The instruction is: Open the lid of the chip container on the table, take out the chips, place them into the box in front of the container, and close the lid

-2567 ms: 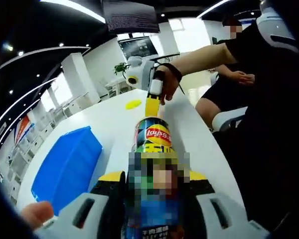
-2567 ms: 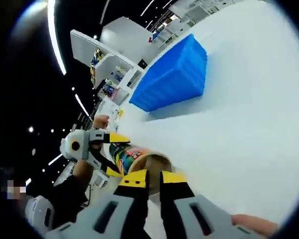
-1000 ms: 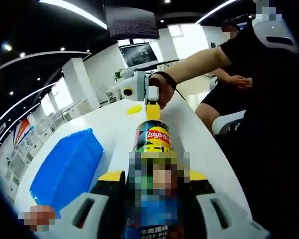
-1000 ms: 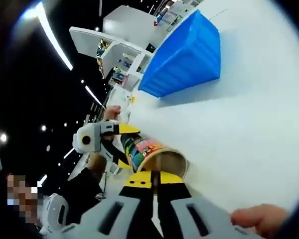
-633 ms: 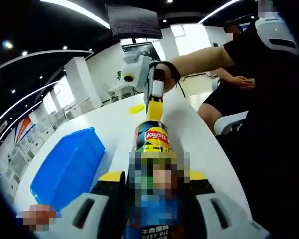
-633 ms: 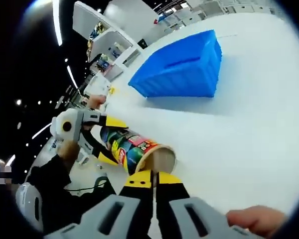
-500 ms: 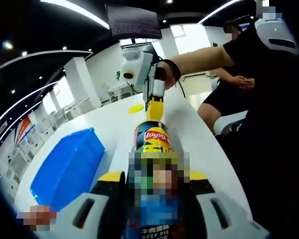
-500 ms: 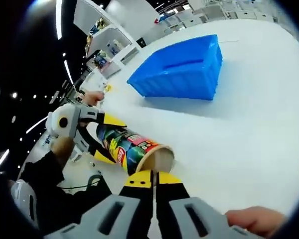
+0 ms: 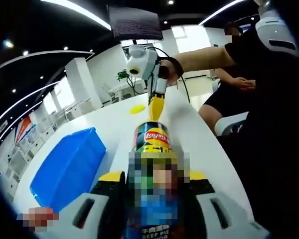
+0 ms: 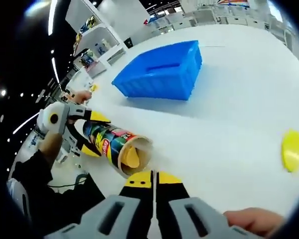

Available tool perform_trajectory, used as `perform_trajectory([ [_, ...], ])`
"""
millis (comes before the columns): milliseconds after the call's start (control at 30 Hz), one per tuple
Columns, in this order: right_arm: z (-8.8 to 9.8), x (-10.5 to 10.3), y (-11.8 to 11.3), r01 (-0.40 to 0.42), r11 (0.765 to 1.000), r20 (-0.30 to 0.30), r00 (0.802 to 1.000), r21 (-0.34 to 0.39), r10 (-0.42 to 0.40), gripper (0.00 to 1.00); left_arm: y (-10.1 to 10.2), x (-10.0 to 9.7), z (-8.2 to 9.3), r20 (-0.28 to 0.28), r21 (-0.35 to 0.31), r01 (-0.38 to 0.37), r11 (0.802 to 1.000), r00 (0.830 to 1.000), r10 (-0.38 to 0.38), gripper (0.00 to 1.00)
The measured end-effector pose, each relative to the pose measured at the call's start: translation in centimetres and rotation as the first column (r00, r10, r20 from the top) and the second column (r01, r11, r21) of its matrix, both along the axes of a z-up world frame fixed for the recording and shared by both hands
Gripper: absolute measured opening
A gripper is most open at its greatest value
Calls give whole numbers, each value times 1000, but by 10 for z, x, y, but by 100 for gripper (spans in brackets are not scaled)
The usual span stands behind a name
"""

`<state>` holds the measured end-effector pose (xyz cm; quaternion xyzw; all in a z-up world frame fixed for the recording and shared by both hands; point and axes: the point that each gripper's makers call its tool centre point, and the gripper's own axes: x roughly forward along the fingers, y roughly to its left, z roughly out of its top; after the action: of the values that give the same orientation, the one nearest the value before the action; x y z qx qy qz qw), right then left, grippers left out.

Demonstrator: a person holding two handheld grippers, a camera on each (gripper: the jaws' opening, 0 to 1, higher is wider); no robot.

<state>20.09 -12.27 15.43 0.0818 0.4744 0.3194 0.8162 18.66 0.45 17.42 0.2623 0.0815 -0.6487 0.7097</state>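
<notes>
- While the left gripper (image 9: 152,186) clamps the chip container (image 9: 152,149) between its fingers at the bottom centre of the left gripper view, the can lies tipped on its side, mouth toward the right gripper.
- At the bottom of the right gripper view, the right gripper (image 10: 153,180) has its fingers pressed together with nothing between them, just short of the container's open mouth, where yellow chips (image 10: 131,155) show inside.
- Judged from this, the lid is already off and the chip-removal step is in hand; the next move calls for spreading those fingers and reaching into the mouth.
- The yellow lid (image 10: 291,150) lies flat on the white surface (image 10: 229,109) at the right edge of that view, well apart from the can.
- The blue box (image 10: 159,72) sits at upper centre, beyond the can, with bare surface between them, so the path looks open.
- At the far right of the left gripper view, the surface's edge runs beside a seated person (image 9: 229,87).
</notes>
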Motion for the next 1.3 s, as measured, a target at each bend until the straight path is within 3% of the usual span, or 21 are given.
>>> perform_trajectory([
  [200, 0, -4, -5, 16, 1000, -13, 1000, 11, -16, 0, 0, -2, 0, 3, 3, -1, 1000, 1000, 0, 43],
  [500, -1, -11, -4, 9, 1000, 23, 1000, -16, -9, 0, -1, -4, 0, -3, -2, -5, 1000, 1000, 5, 43],
  [667, 3, -7, -6, -66, 997, 142, 987, -42, 72, 4, -2, -8, -1, 12, -5, -3, 1000, 1000, 4, 44],
  [733, 9, -6, -7, -57, 998, 181, 982, -39, 63, 5, -2, -8, -1, 14, -8, -3, 1000, 1000, 4, 44],
  [800, 19, 3, -10, -15, 1000, 198, 980, -1, 14, 9, -2, -8, 0, 15, -10, -3, 1000, 1000, 3, 44],
  [867, 39, 13, -12, 16, 997, 226, 973, 81, -34, 14, -2, -6, 0, 15, -11, -3, 1000, 1000, 3, 44],
  [967, 82, 26, -13, 66, 971, 315, 939, 230, -138, 17, -2, -6, 0, 13, -13, -3, 1000, 1000, 3, 44],
  [1067, 107, 26, -12, 40, 957, 393, 906, 287, -156, 17, -2, -6, 0, 12, -13, -3, 1000, 1000, 4, 44],
  [1167, 104, 16, -5, 13, 960, 387, 914, 281, -125, 17, -1, -4, 0, 13, -13, -4, 1000, 1000, 4, 44],
  [1300, 81, 1, 8, -16, 968, 348, 935, 251, -74, 17, -1, -3, 0, 16, -17, -4, 1000, 1000, 4, 44],
])
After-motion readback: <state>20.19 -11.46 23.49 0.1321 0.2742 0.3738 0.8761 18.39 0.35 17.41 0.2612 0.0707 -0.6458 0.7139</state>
